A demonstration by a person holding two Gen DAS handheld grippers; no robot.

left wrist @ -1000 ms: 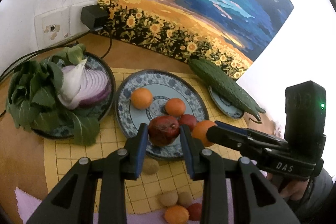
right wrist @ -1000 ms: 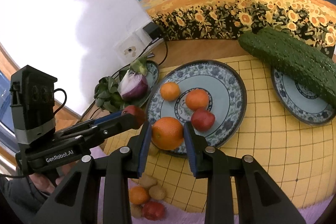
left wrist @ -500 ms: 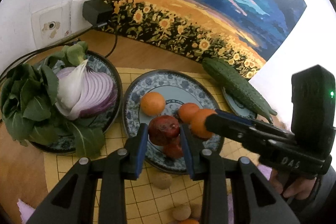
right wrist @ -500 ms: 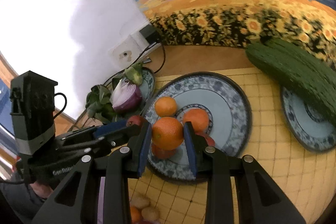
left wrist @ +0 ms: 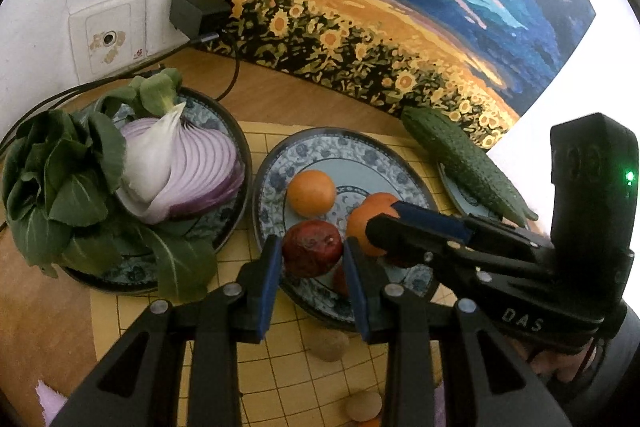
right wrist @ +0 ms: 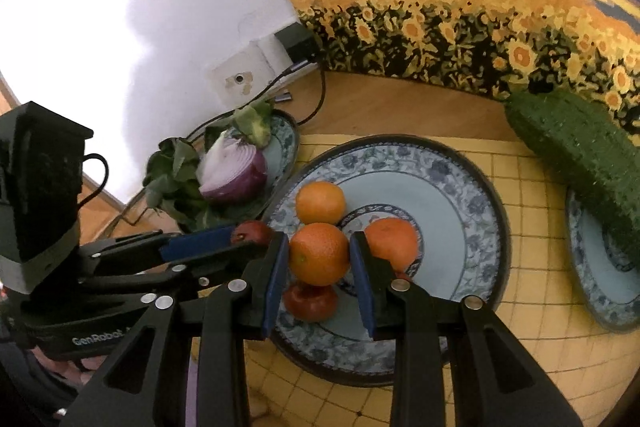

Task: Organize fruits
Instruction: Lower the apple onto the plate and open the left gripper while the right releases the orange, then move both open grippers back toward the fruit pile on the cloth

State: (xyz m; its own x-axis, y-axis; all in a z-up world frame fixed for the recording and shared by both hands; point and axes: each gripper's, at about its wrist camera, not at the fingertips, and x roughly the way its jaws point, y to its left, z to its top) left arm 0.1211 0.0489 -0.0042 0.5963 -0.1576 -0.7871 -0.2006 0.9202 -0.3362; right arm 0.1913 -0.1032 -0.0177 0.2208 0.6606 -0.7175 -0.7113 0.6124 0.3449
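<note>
In the left wrist view, a wrinkled dark red fruit [left wrist: 313, 247] is clamped between the blue pads of the left claw [left wrist: 310, 269], over the near rim of the patterned ceramic plate [left wrist: 344, 147]. It should be lowered onto bare glaze before release, clear of the smooth small orange [left wrist: 311, 193].

In the right wrist view, a dimpled round orange [right wrist: 319, 254] is gripped in the narrowly parted right claw [right wrist: 320, 277], above a glossy red fruit [right wrist: 310, 301]. A free spot should be chosen so that nothing rolls.

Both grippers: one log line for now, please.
left gripper: shut on dark red fruit | right gripper: shut on orange | both over blue-patterned plate
</note>
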